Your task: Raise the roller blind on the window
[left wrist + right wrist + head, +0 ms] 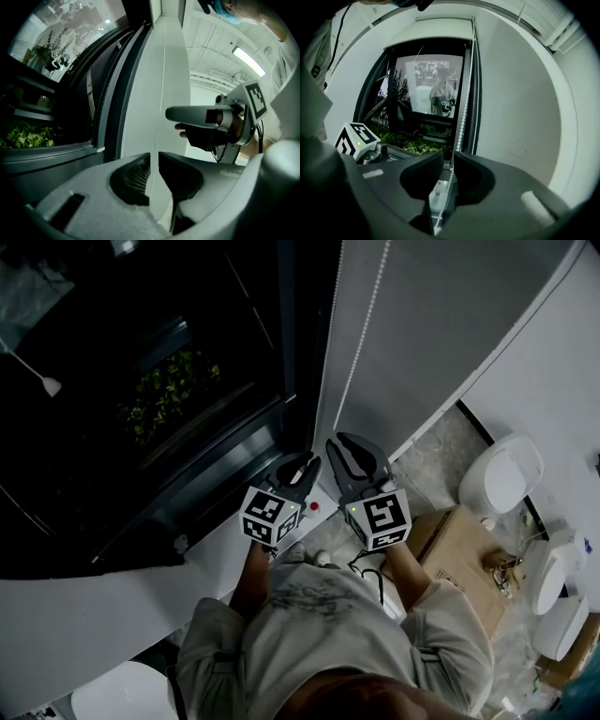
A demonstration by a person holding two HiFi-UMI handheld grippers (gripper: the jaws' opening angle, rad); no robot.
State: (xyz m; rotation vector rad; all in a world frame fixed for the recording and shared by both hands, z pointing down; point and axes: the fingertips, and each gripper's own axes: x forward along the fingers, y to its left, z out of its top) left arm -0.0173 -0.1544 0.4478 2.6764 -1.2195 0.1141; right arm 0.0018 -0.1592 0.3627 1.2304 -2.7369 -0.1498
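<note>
Two strands of white bead chain (pixel 370 324) hang down the window's right side, in front of the pale wall. My right gripper (pixel 349 448) points level at them and is shut on one strand (pixel 461 122), which runs down between its jaws (pixel 451 164). Just to its left, my left gripper (pixel 305 465) is open; a chain strand (pixel 161 93) passes through the narrow gap between its jaws (pixel 154 159) without being pinched. The left gripper view also shows the right gripper (pixel 187 114) in a gloved hand. The white roller blind (pixel 436 30) sits high, at the top of the window.
The dark window (pixel 141 381) has green plants (pixel 169 390) behind the glass and a grey sill (pixel 216 465). On the floor to the right lie a cardboard box (pixel 459 540) and several white round objects (pixel 502 474). A cord with a white cone (pixel 52 385) hangs at left.
</note>
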